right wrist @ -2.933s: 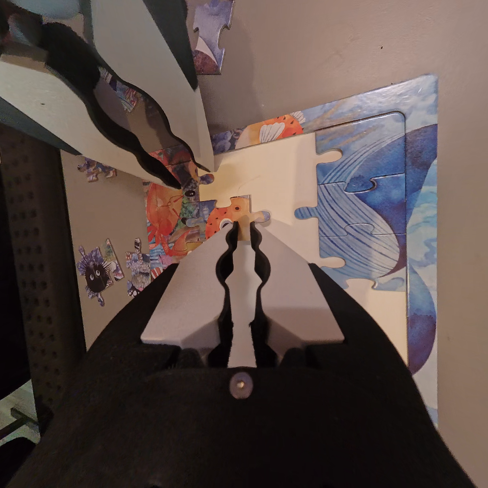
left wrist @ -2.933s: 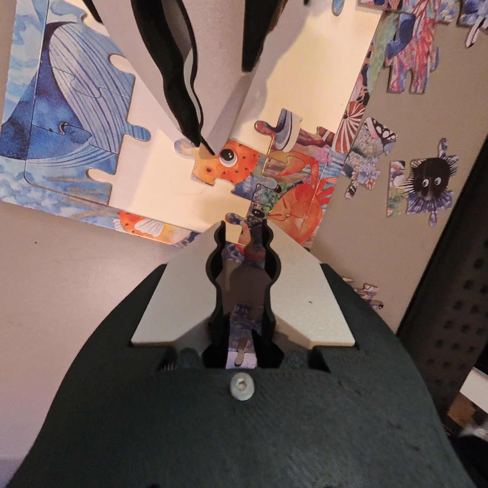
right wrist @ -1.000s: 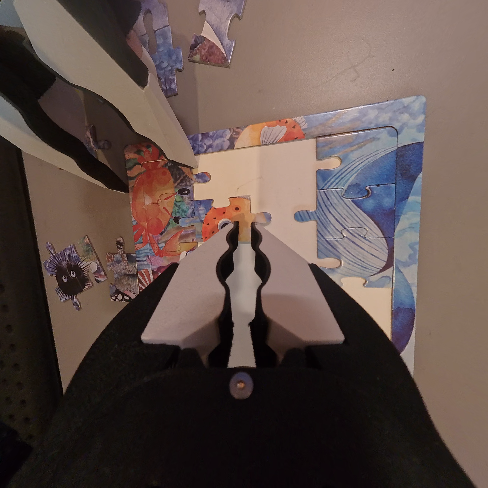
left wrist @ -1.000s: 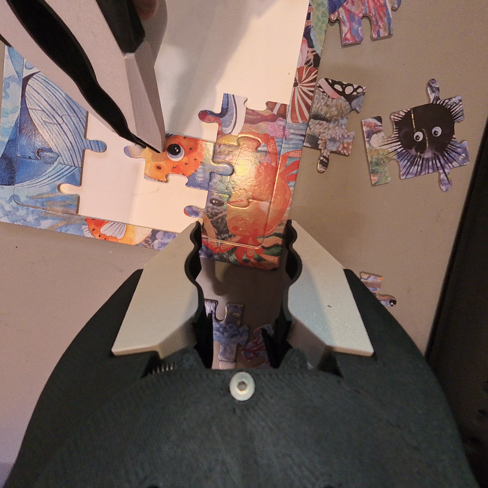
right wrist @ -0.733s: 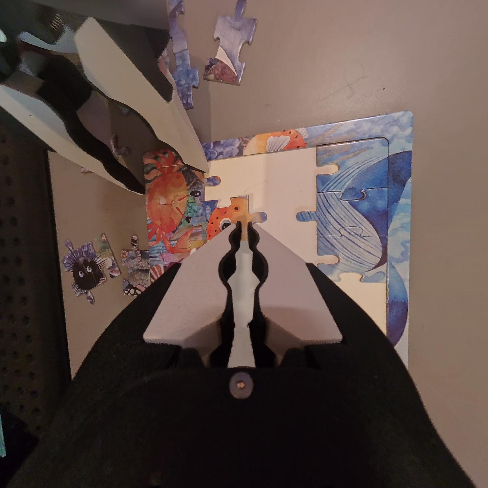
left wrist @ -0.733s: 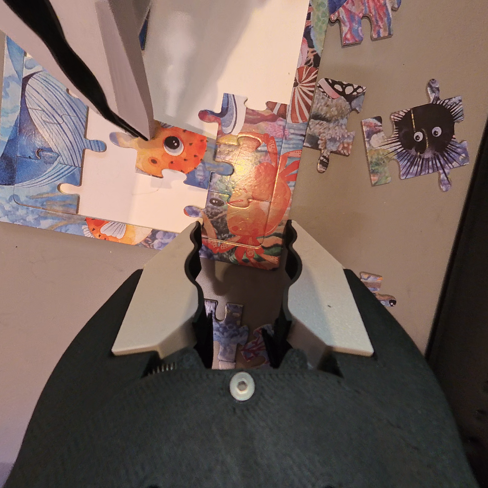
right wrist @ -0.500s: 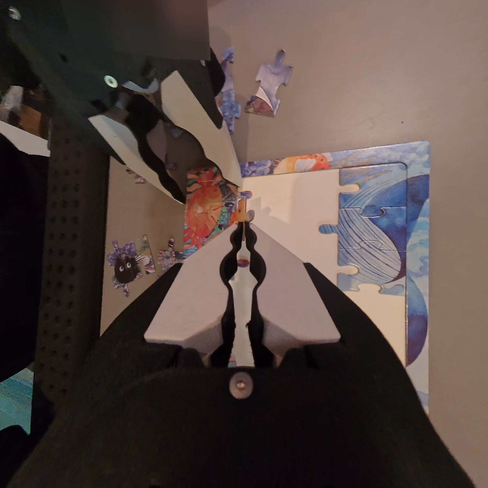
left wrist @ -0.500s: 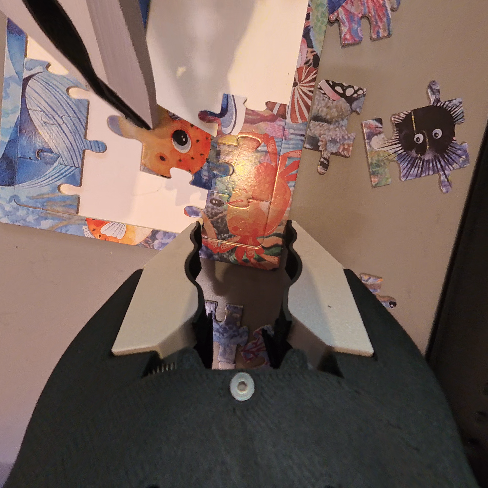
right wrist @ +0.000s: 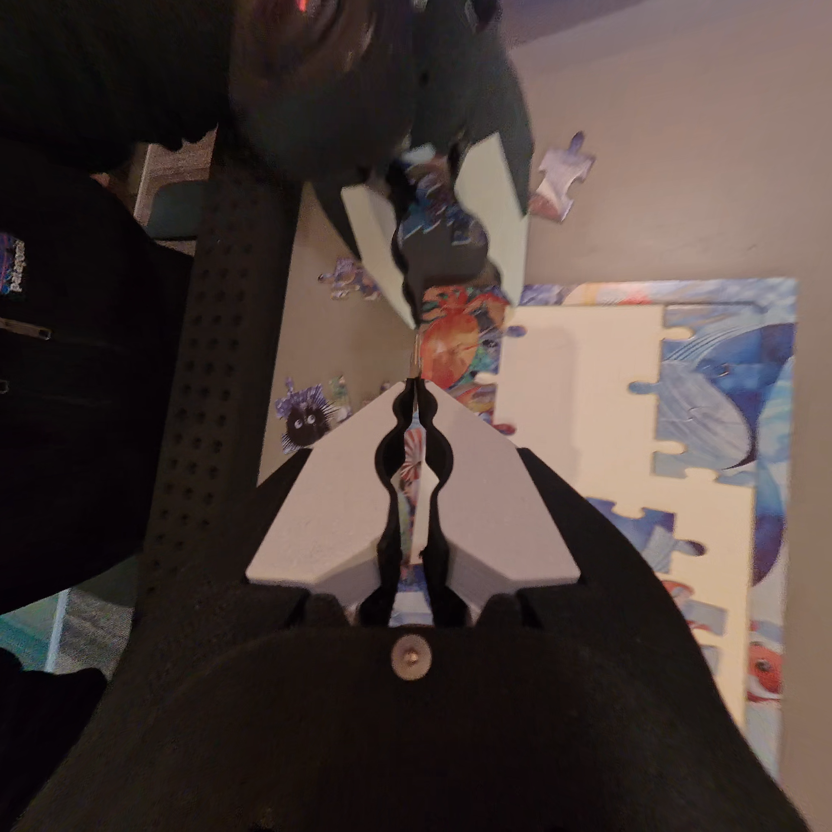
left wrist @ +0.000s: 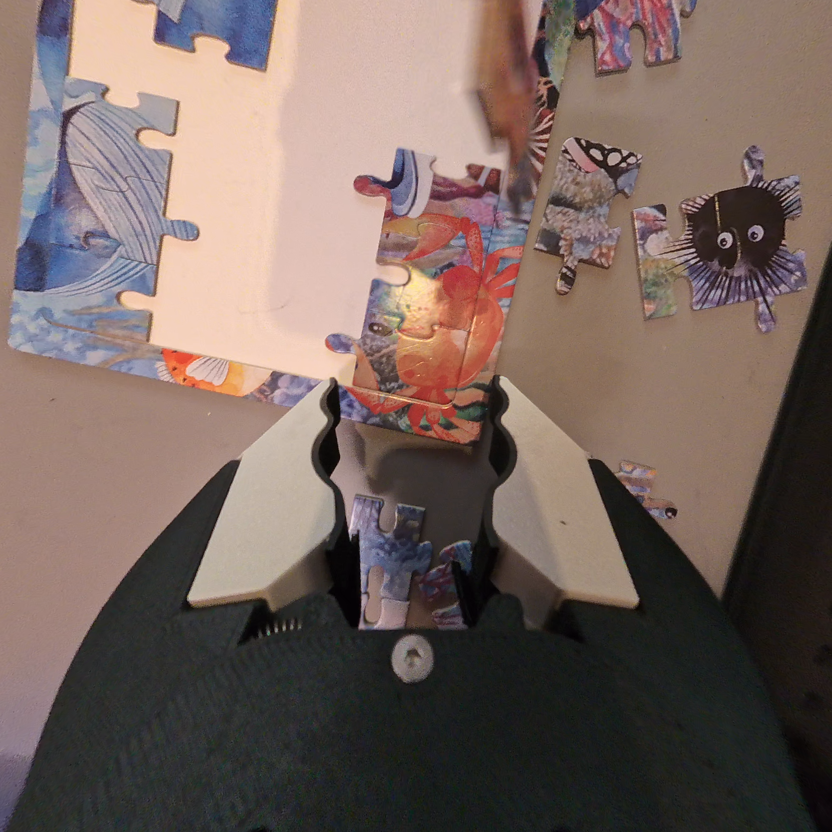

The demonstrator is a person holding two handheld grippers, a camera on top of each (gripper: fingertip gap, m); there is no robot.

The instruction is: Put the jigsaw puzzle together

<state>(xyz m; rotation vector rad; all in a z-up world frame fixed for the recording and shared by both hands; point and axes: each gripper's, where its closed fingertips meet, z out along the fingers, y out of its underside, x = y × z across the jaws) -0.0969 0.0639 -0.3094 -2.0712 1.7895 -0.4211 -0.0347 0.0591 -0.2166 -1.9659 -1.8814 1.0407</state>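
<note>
Right wrist view: right hand-held gripper point(right wrist: 415, 386) pinched on the orange fish piece point(right wrist: 415, 355), edge-on just past its tips, lifted out of the puzzle tray point(left wrist: 252, 189). Slot beside the crab section point(left wrist: 445, 315) bare again, unlike half a second ago; likely a refit. Left hand-held gripper point(left wrist: 412, 407) wide apart, holding nothing, above the worktop point(left wrist: 112, 472).

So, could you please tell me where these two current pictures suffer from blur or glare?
Left wrist view: a motion-smeared puzzle piece at top, glare on the orange crab; loose pieces stay sharp. Right wrist view: soft all over, the far left tool most smeared.
</note>
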